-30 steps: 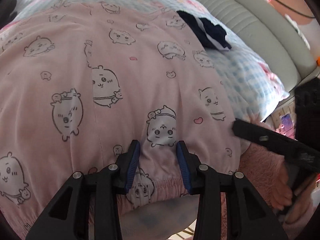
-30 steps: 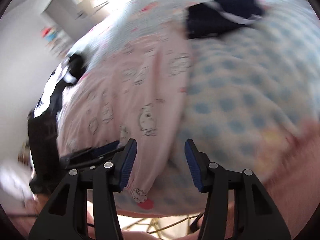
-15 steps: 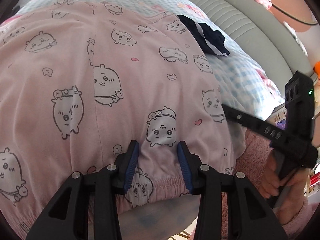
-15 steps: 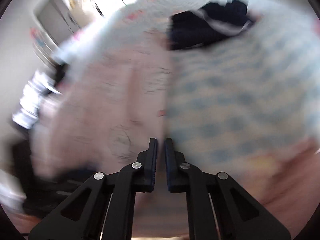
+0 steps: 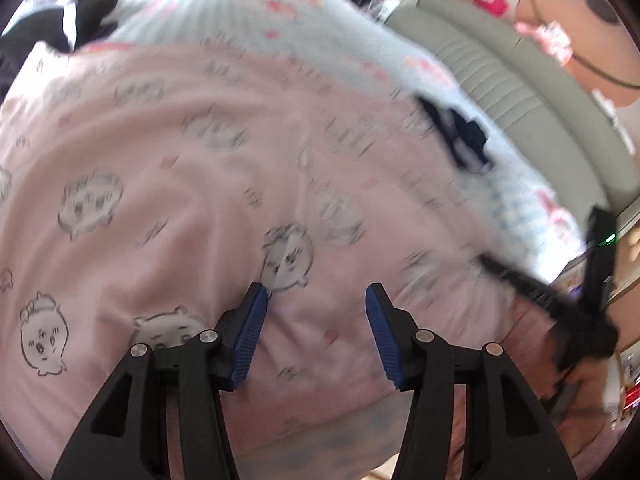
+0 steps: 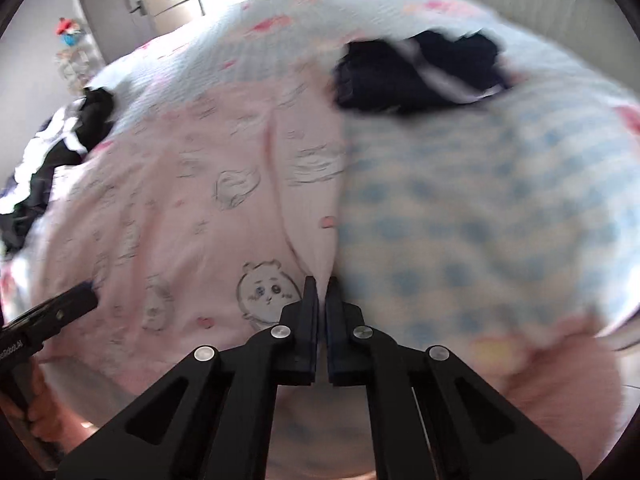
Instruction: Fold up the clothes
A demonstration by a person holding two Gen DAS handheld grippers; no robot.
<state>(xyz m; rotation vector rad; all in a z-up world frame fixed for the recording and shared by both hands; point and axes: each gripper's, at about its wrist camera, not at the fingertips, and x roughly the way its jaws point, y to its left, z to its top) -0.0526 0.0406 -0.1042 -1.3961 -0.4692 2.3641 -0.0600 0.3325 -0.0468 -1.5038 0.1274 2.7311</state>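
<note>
My right gripper (image 6: 319, 280) pinches the pink pajamas (image 6: 192, 216) near the bed's (image 6: 500, 200) front edge.
Its jaws clamp the side so I can lift it; my left gripper (image 5: 316, 300) has jaws apart above the cloth.

Both wrist cameras look close over the bed's (image 5: 304, 12) near edge, sharing the pink garment (image 6: 180, 200).

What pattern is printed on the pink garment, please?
Outlined cartoon animal characters and small pink hearts on the pink garment, clearest in the left wrist view.
</note>
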